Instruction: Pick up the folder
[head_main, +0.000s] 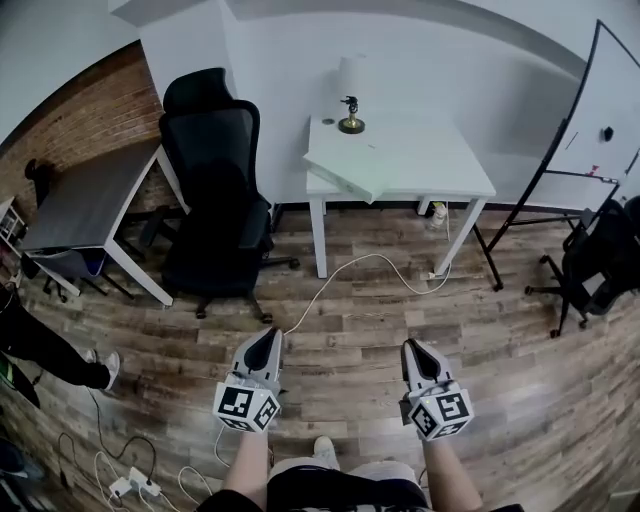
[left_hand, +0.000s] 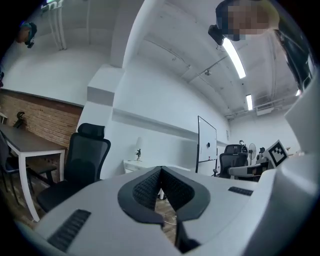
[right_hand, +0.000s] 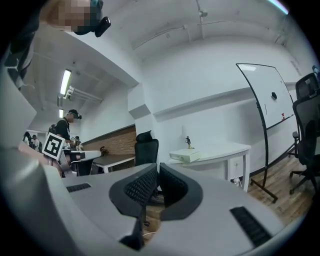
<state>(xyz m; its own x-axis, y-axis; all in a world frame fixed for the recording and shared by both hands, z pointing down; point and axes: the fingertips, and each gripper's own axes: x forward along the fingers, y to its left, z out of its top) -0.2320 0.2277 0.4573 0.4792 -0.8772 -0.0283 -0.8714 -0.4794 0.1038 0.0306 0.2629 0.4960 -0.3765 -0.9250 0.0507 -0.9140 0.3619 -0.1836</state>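
Note:
The folder (head_main: 349, 167) is a thick pale binder lying on the front left corner of a white table (head_main: 440, 160), slightly over the edge. It also shows in the right gripper view as a pale block (right_hand: 185, 156) on the tabletop. My left gripper (head_main: 267, 335) and right gripper (head_main: 412, 346) are held level side by side over the wooden floor, well short of the table and pointing toward it. Each has its jaws shut with nothing between them, as the left gripper view (left_hand: 160, 171) and right gripper view (right_hand: 156, 169) show.
A black office chair (head_main: 214, 180) stands left of the table, beside a grey desk (head_main: 85, 195). A small figurine (head_main: 350, 114) sits at the table's back. A whiteboard (head_main: 600, 110) and another chair (head_main: 598, 255) are at the right. A white cable (head_main: 350, 268) runs across the floor. A person's leg (head_main: 45, 350) is at the left.

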